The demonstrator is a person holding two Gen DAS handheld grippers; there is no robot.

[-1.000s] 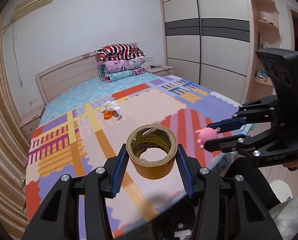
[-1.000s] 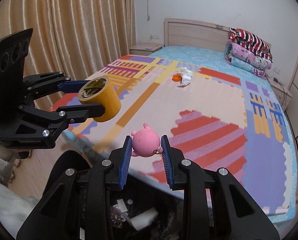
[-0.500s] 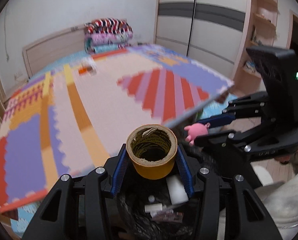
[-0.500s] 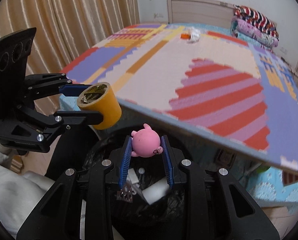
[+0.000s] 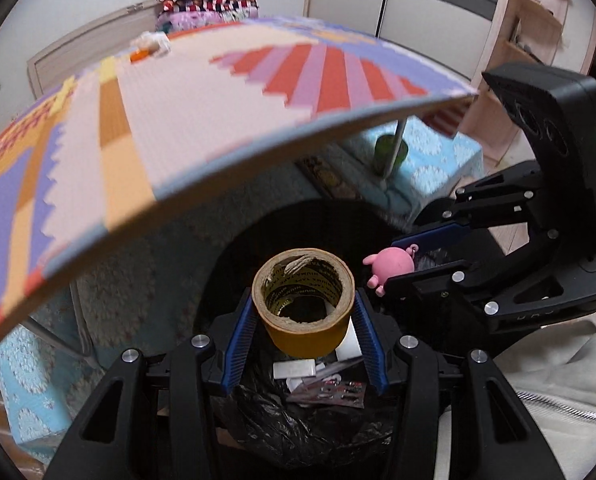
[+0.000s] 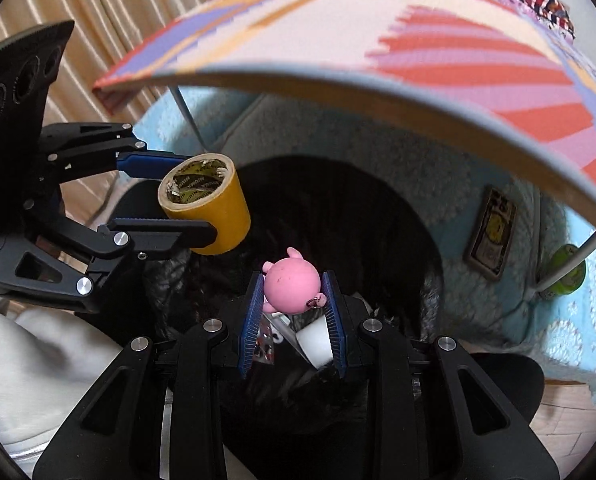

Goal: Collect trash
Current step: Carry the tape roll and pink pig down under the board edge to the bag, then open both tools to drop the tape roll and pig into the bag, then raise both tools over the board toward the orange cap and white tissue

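My left gripper is shut on a roll of yellow-brown tape, its blue pads pressing both sides. It hangs over a bin lined with a black bag that holds white scraps and wrappers. My right gripper is shut on a small pink round toy figure with a metal ring, also above the bin. In the right wrist view the left gripper holds the tape at the left. In the left wrist view the right gripper carries the pink toy.
A colourful foam mat on the bed overhangs just beyond the bin. On it, far off, lie a white crumpled tissue and an orange bit. A green bottle stands under the mat. A person's pale sleeve is at the right.
Both grippers have dropped from above the bed to below the mat's edge and tilted downward, over the open bin. Each still holds its object.
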